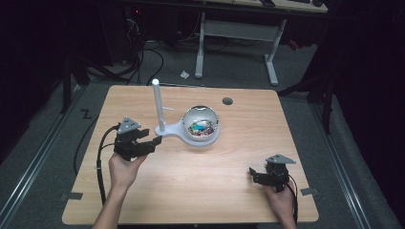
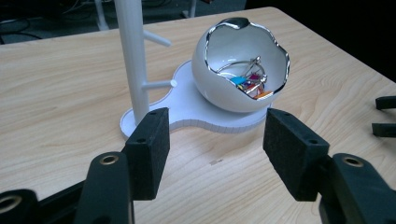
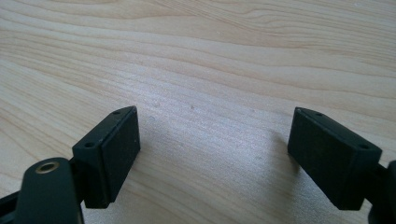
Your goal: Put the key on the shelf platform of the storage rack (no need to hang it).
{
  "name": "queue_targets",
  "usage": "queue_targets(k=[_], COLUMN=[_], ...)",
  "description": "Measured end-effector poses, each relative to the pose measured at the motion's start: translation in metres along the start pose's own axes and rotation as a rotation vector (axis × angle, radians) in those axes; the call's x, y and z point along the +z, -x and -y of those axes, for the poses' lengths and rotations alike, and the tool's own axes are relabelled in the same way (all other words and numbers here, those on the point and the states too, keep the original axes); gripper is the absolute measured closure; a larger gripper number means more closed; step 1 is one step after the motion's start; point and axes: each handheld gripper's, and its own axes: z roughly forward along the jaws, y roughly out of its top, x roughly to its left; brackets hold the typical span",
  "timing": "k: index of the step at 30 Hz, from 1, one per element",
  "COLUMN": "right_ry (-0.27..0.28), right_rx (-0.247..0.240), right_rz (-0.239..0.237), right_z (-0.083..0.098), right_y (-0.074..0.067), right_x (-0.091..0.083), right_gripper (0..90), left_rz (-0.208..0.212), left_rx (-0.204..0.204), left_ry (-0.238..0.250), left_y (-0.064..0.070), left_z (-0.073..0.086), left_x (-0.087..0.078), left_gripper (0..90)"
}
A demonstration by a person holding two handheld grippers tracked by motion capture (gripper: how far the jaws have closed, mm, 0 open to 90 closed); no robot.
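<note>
Right now your left gripper sits with its jaws spread wide and nothing between them, its tips just short of the flat white plastic stand base on the light wooden table. From the left gripper view the two black pads frame the near edge of that base, close to it but not touching. On the base a tall white post with short side pegs rises at one end, and a glossy white egg-shaped bowl with a jagged silver rim rests at the other. Inside the bowl lies a small heap of colourful trinkets with a wire ring. Your right gripper is well apart from all this, near the table's right front corner, jaws also wide and empty over bare wood.
</note>
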Motion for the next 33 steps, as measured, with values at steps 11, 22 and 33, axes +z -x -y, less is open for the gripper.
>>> queue_targets(k=[11,22,33], right_ry=[0.0,0.0,0.0], right_rx=[0.0,0.0,0.0], right_rz=[0.0,0.0,0.0], right_z=[0.0,0.0,0.0], right_y=[0.0,0.0,0.0], right_x=[0.0,0.0,0.0], right_gripper=[17.0,17.0,17.0], left_rz=[-0.016,-0.056,-0.065], left_rx=[-0.019,-0.028,-0.068], left_ry=[-0.021,-0.083,-0.111], left_y=[-0.004,-0.009,-0.014], left_z=[0.019,0.043,0.064], left_x=[0.003,0.014,0.021], left_gripper=[41.4,40.8,40.4])
